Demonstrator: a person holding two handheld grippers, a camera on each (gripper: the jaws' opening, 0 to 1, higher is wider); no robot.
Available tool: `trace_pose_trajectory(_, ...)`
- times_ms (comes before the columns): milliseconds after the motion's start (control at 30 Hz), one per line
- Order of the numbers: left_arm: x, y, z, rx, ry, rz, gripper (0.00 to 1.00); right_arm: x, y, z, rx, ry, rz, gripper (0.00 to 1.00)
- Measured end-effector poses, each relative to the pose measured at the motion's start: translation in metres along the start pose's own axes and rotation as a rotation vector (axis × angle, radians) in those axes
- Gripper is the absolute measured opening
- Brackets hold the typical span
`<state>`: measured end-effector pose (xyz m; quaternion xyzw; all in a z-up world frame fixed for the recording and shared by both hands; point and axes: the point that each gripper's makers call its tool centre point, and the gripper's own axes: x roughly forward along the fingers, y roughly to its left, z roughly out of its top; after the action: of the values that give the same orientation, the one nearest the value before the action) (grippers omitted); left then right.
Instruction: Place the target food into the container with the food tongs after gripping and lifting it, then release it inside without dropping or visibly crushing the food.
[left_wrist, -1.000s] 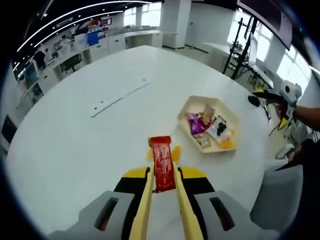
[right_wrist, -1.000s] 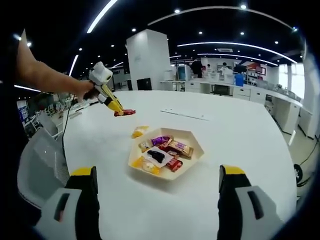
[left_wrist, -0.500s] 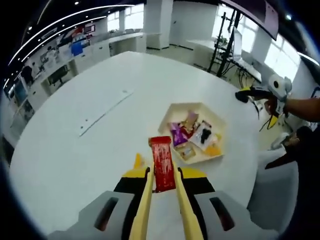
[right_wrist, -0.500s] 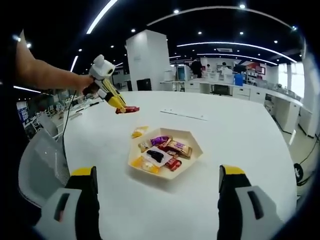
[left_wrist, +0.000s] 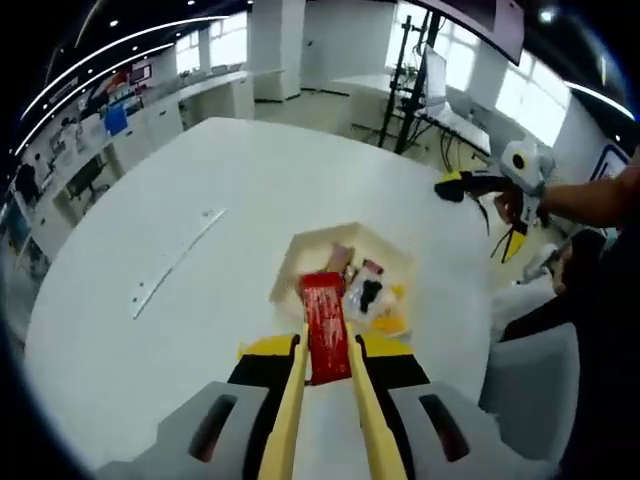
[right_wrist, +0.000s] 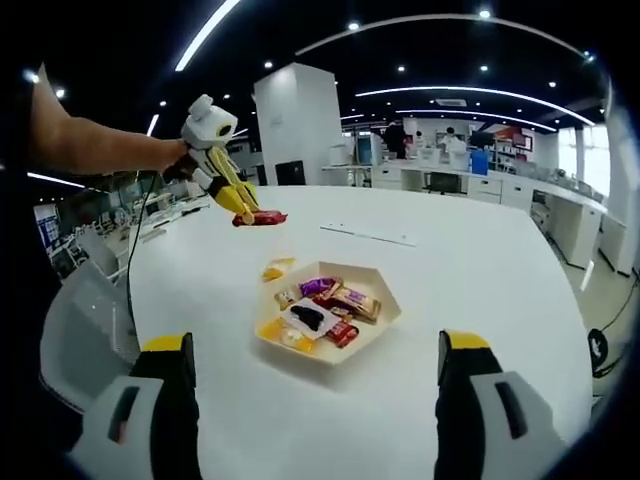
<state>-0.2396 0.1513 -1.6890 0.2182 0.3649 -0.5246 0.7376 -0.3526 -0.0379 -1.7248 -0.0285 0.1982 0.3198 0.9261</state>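
My left hand-held gripper has its yellow jaws closed on a red snack bar. The bar's long axis runs straight along the jaws, its free end pointing forward and away from me; its rear end is pinched between the jaw tips. It is a flat, narrow, glossy red packet with a crimped end and small print I cannot read. In the left gripper view it hangs over the near edge of the tray, clear of the bench; in the right gripper view the bar lies roughly level, held up in the air beyond the tray, well above the bench.

The tray is a pale hexagonal dish holding several wrapped snacks: purple, brown, red, yellow and a white packet with a dark shape. A yellow packet lies on the bench just beside the tray.

My right hand-held gripper has its jaws wide apart and holds nothing; it shows in the left gripper view off to the side of the bench.
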Motion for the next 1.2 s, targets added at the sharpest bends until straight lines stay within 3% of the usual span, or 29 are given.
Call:
trace_pose_trajectory(233, 0.001, -0.010, 0.018, 0.043, -0.003, -0.033, 0.18, 0.001, 0.002, 0.002, -0.003, -0.005, 0.015, 1.00)
trace_pose_trajectory(767, 0.002, -0.030, 0.033, 0.128, 0.021, -0.057, 0.18, -0.004, 0.002, 0.002, -0.004, -0.013, 0.021, 1.00)
trace_pose_trajectory(967, 0.011, -0.039, 0.051, 0.159, 0.013, -0.086, 0.18, -0.007, -0.001, 0.007, 0.005, -0.036, 0.007, 1.00)
trace_pose_trajectory(1200, 0.025, -0.055, 0.071, 0.188, 0.004, -0.119, 0.18, -0.014, -0.002, -0.006, 0.024, -0.019, -0.006, 1.00)
